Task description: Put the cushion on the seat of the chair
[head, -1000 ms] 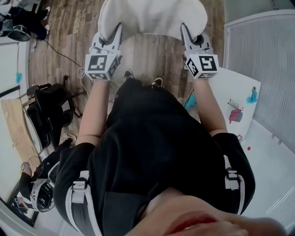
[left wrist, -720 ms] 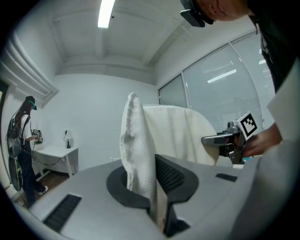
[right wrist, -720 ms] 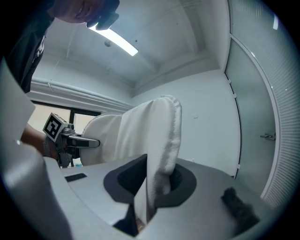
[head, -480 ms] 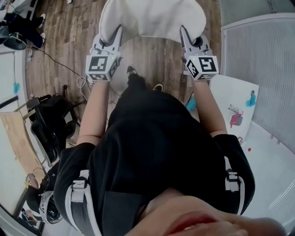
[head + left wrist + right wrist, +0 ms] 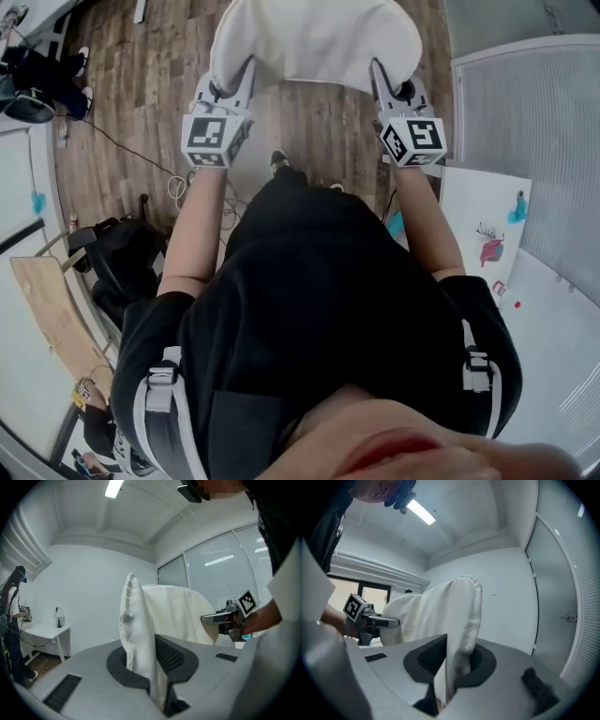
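A white, fuzzy cushion [image 5: 314, 39] hangs in the air in front of the person, over the wooden floor, held by its two near corners. My left gripper [image 5: 243, 77] is shut on the cushion's left edge [image 5: 138, 634], which stands up between its jaws. At the other side my right gripper [image 5: 379, 77] is shut on the right edge [image 5: 461, 630]. Each gripper view shows the other gripper across the cushion: the right one [image 5: 220, 619] and the left one [image 5: 384, 620]. No chair seat is in view.
Wooden floor [image 5: 141, 84] lies below, crossed by a black cable [image 5: 122, 150]. A dark bag or seat [image 5: 127, 267] stands at the left, a wooden board [image 5: 52, 309] beside it. A white table [image 5: 483, 230] with coloured bits stands right, beside a window blind [image 5: 525, 112]. A white desk [image 5: 44, 632] stands by the wall.
Both grippers and the cushion keep their grip while the person walks forward: the floor, the dark object at left and the white table have slid down and back in the head view.
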`<state>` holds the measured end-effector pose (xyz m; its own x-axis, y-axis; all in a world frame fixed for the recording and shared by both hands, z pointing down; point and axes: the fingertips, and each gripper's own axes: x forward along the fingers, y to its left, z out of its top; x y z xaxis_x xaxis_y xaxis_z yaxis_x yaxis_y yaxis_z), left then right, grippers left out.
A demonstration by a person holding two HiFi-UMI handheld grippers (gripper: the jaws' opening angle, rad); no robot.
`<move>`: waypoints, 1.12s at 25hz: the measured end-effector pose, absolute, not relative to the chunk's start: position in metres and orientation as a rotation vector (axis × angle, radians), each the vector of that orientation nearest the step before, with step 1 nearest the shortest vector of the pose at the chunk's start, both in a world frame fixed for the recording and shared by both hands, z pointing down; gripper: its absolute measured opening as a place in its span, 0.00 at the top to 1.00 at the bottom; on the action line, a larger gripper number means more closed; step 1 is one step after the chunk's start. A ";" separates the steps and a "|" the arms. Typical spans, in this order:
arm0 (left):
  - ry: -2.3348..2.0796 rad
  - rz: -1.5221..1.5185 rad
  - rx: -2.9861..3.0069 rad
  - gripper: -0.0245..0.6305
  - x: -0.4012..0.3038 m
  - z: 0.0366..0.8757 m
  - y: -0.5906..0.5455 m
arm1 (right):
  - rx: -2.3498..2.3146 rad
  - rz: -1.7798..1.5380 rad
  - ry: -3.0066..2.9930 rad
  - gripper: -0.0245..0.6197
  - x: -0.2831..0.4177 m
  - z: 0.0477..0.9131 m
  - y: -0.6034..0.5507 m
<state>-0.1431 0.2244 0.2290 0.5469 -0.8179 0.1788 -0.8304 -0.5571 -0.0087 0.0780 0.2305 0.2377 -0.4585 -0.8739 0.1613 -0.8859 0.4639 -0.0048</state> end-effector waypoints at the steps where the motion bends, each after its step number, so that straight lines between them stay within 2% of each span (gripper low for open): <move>1: -1.428 0.248 2.700 0.88 -0.144 0.229 0.222 | 1.563 0.132 -2.561 0.88 0.077 0.237 0.229; 8: -1.387 0.208 2.710 0.88 -0.190 0.228 0.177 | 1.593 0.121 -2.523 0.88 0.032 0.231 0.187; 28: -1.458 0.256 2.682 0.88 -0.164 0.236 0.088 | 1.553 0.145 -2.590 0.88 0.058 0.248 0.086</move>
<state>-0.1641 0.0879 0.2364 0.5340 -0.8254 0.1833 -0.8384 -0.5449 -0.0111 0.0583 0.0865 0.2482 -0.4670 -0.8714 0.1500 -0.8827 0.4694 -0.0216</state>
